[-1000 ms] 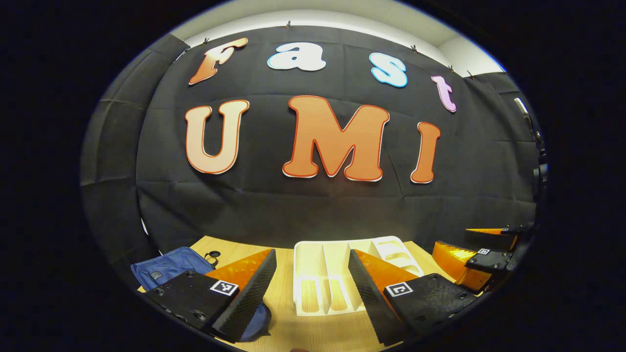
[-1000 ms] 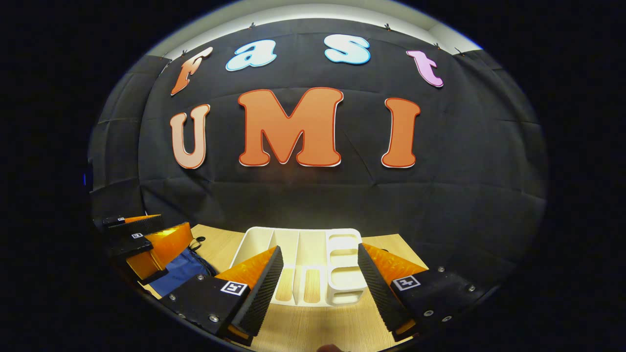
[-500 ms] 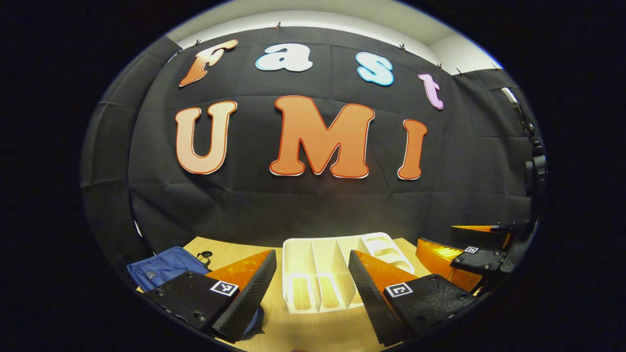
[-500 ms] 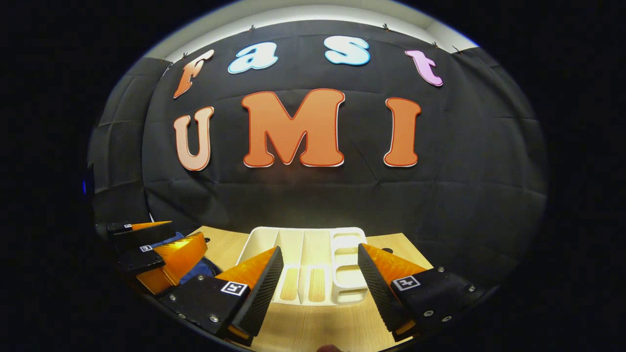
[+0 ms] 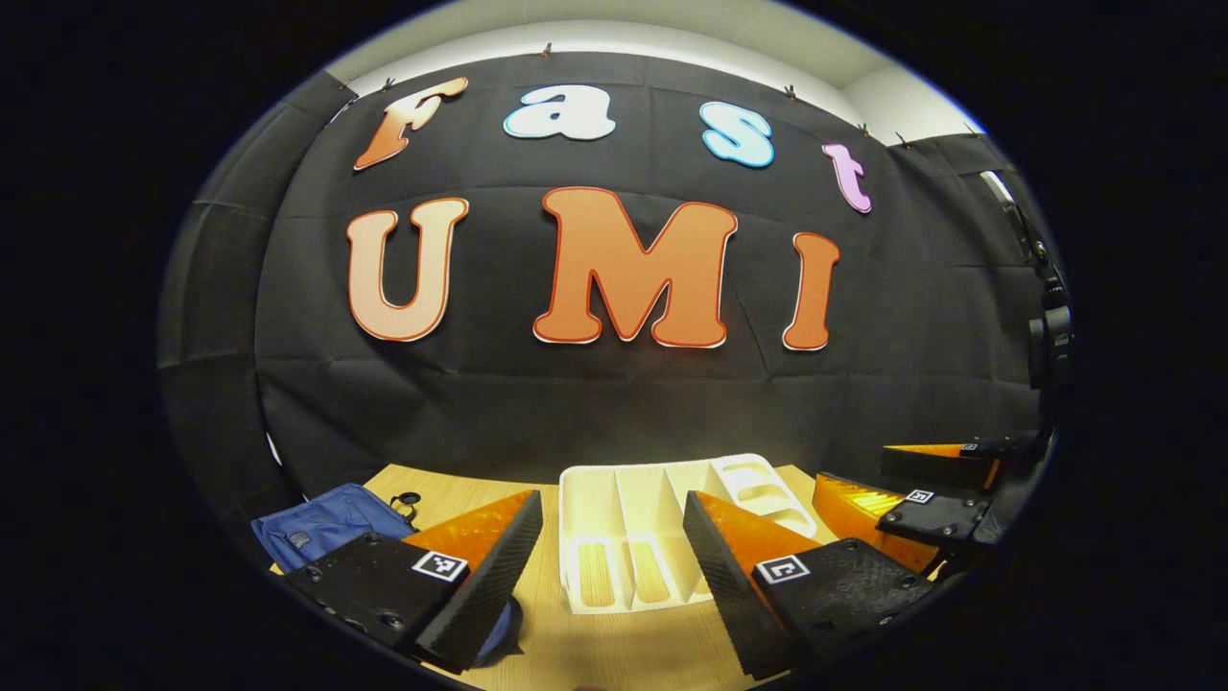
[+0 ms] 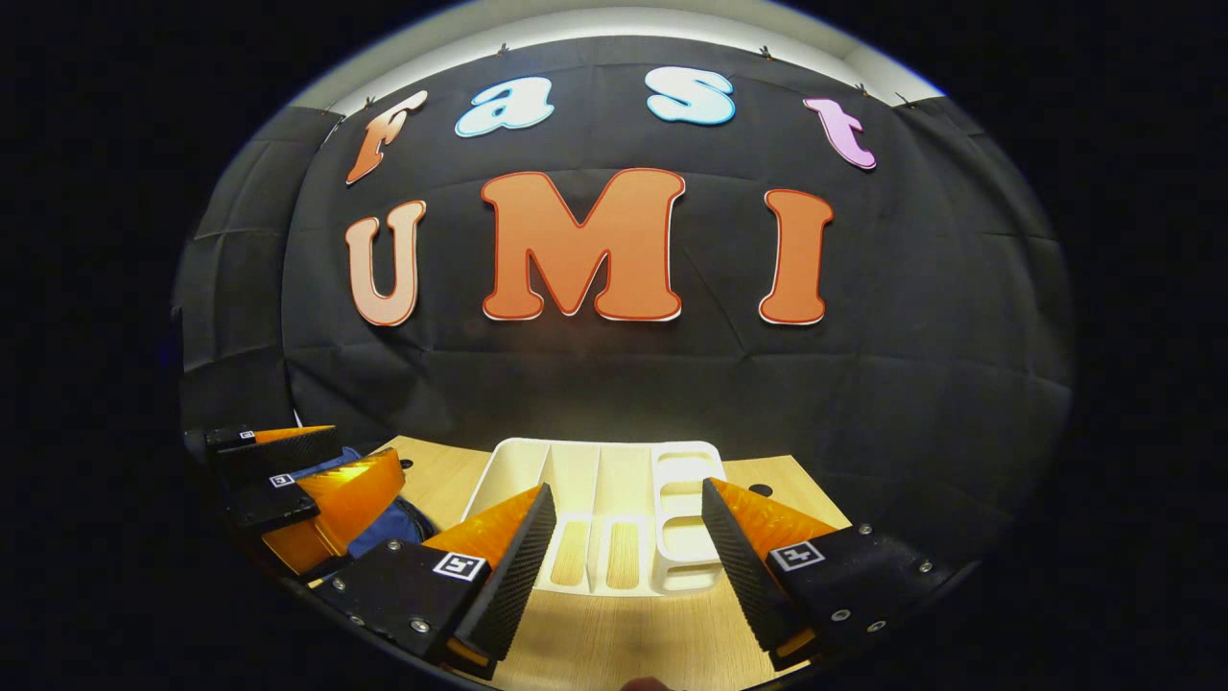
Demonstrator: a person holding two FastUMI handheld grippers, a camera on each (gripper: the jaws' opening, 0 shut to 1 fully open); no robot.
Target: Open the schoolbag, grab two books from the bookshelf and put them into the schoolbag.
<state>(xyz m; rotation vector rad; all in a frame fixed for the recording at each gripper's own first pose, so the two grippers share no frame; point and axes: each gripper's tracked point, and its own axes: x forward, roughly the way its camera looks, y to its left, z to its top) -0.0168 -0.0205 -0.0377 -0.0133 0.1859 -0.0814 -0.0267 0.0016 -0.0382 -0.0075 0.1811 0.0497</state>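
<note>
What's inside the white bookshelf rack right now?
The white rack slots look empty; wooden table shows through floor cutouts. Both tongs' fingers cover the rack's near corners in each view.

The schoolbag (image 5: 326, 526) lies partly hidden behind the left gripper (image 5: 609, 566).

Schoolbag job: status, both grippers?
Left gripper open, empty, above the table. Right gripper open, empty. Blue schoolbag flat at table's left, untouched. White bookshelf lies centre; no books visible in its slots. Nothing in the way.
</note>
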